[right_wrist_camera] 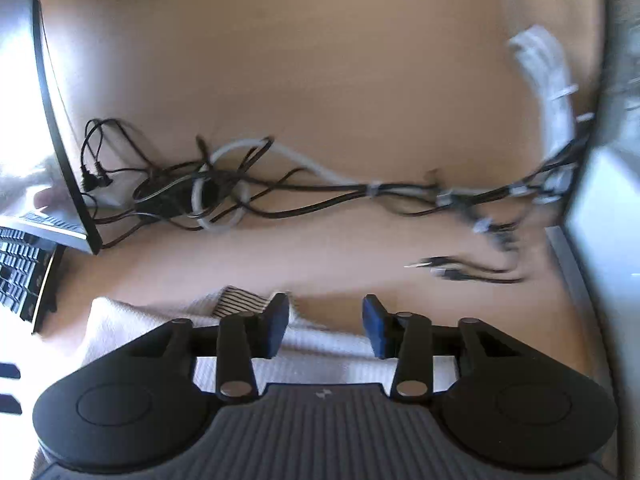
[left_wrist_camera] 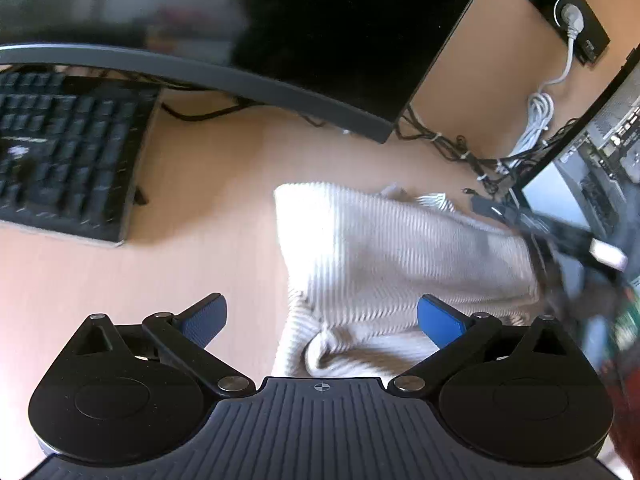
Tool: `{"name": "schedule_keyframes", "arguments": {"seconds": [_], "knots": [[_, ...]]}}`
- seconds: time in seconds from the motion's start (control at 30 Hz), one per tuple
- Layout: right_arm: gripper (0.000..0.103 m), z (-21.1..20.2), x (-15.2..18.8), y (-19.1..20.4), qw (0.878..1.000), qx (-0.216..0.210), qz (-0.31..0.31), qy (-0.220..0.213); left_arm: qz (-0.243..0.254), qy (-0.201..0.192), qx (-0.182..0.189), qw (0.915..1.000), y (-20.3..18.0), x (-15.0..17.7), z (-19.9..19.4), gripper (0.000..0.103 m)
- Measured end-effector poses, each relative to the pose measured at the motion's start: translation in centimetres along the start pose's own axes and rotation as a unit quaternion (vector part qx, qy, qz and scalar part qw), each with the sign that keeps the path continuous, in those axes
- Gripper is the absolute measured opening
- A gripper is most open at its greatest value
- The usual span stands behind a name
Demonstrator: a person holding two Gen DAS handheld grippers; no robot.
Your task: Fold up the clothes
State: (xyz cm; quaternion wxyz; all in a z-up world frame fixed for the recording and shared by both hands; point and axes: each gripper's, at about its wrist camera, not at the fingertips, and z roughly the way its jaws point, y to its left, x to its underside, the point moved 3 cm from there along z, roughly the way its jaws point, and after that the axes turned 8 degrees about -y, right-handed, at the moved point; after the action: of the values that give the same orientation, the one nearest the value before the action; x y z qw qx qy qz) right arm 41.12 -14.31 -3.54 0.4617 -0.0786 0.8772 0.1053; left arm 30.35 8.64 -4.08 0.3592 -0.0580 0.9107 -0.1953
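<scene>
A cream ribbed knit garment [left_wrist_camera: 400,256] lies partly folded on the wooden desk [left_wrist_camera: 208,272]. My left gripper [left_wrist_camera: 322,316] is open wide just above its near edge, holding nothing. In the right wrist view the same garment [right_wrist_camera: 132,320] lies under my right gripper [right_wrist_camera: 326,320], with a striped collar part [right_wrist_camera: 236,300] showing by the left finger. The right gripper is open, its blue pads apart over the garment's far edge, holding nothing. The right gripper shows blurred at the right edge of the left wrist view [left_wrist_camera: 580,256].
A black keyboard [left_wrist_camera: 60,152] sits at the left, with a dark monitor [left_wrist_camera: 280,32] behind it. A tangle of black and white cables [right_wrist_camera: 224,188] lies on the desk beyond the garment. A computer case [right_wrist_camera: 608,208] stands at the right. A power outlet strip [left_wrist_camera: 568,16] is mounted at the back.
</scene>
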Motion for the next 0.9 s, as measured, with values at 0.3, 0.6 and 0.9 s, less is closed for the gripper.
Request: {"name": "schedule_keyframes", "arguments": {"seconds": [0.3,0.6,0.9], "knots": [[0.056,-1.8,2.4,-6.8,0.989,-0.012,0.128,0.067,-0.037,0.052,0.011,0.9979,-0.4,-2.8,6.8,0.098],[0.059,3.8,2.5,-7.3,0.97,-0.082,0.213,0.082,0.016,0.02,0.006,0.9997,-2.0,-2.4,8.0,0.088],[0.022,1.0,-1.2,-3.1,0.984,-0.124,0.124,0.009,0.041,-0.04,-0.013,0.9983,-2.4,-3.8,5.7,0.028]]}}
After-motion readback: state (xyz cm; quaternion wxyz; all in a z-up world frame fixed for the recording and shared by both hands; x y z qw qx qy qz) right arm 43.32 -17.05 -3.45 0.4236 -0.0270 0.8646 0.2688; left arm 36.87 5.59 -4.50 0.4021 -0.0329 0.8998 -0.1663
